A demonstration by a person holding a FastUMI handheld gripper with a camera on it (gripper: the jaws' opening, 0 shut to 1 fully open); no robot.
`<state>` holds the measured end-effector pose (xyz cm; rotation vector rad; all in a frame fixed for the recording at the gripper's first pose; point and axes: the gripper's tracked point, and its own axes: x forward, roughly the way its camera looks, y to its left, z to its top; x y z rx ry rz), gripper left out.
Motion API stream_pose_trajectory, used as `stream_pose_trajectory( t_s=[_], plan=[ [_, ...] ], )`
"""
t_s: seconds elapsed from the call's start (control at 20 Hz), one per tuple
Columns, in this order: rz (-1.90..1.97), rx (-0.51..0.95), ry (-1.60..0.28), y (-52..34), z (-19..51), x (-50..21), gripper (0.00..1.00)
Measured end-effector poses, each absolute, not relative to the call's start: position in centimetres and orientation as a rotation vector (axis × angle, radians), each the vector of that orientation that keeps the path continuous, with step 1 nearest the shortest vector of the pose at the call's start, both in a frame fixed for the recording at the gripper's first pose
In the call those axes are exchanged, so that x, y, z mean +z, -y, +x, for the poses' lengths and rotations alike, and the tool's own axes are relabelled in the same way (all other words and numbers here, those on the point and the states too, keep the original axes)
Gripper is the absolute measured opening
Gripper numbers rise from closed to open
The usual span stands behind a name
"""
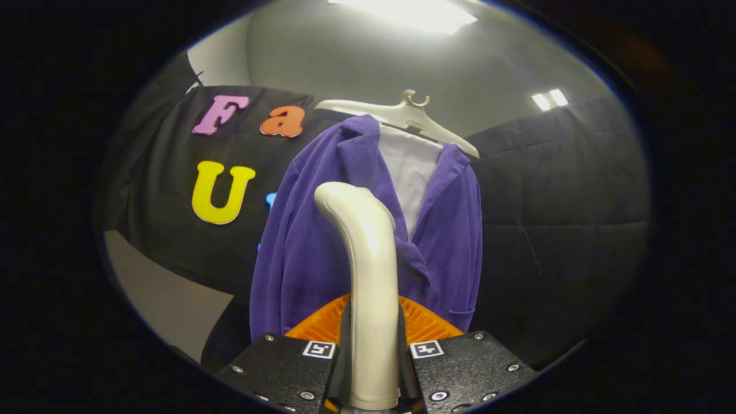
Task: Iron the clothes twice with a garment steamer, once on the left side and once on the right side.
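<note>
A purple ribbed corduroy jacket (368, 230) hangs open over a white shirt (409, 172) on a pale plastic hanger (402, 115), straight ahead of the tongs (374, 368) and in front of the booth's black cloth wall (563, 230). It takes up the middle of the scene; its left front panel and sleeve hang full length, and the right panel falls to a hem with what looks like a pocket.

Between the fingers stands the glossy cream curved handle of the garment steamer (368, 259), rising and bending forward toward the jacket. The tongs are clamped on that handle, one finger pressing each side. Just beyond the fingers an orange ribbed part (425, 325) shows behind the handle; whether it belongs to the steamer or to the gripper I cannot tell.

By my reading, the steamer is in hand and aimed at the garment, but its head does not seem to be on the cloth, so a pass looks about to begin. Which side comes next cannot be judged. The next move calls for bringing the head onto one front panel near the shoulder and drawing it evenly down, grip kept firm.

Nothing stands between steamer and jacket. The hanger hangs tilted, so the jacket may swing when pushed, and the open lapels could fold under the head.
</note>
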<state>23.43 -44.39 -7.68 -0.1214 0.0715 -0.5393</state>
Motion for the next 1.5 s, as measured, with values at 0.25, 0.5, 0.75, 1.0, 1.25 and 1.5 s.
stream_pose_trajectory(
  t_s=[0.25,0.5,0.75,1.0,1.25,1.5],
  plan=[
    [-0.161,-0.54,-0.187,42.8,22.3,-12.9,0.33],
    [-0.214,-0.534,-0.297,41.2,20.1,-18.1,0.33],
    [-0.23,-0.542,-0.39,40.5,17.4,-22.0,0.33],
    [-0.206,-0.509,-0.481,39.6,15.5,-25.9,0.33],
    [-0.162,-0.519,-0.471,39.7,13.5,-24.0,0.33],
    [-0.144,-0.629,-0.294,43.3,11.4,-14.0,0.33]
  ],
)
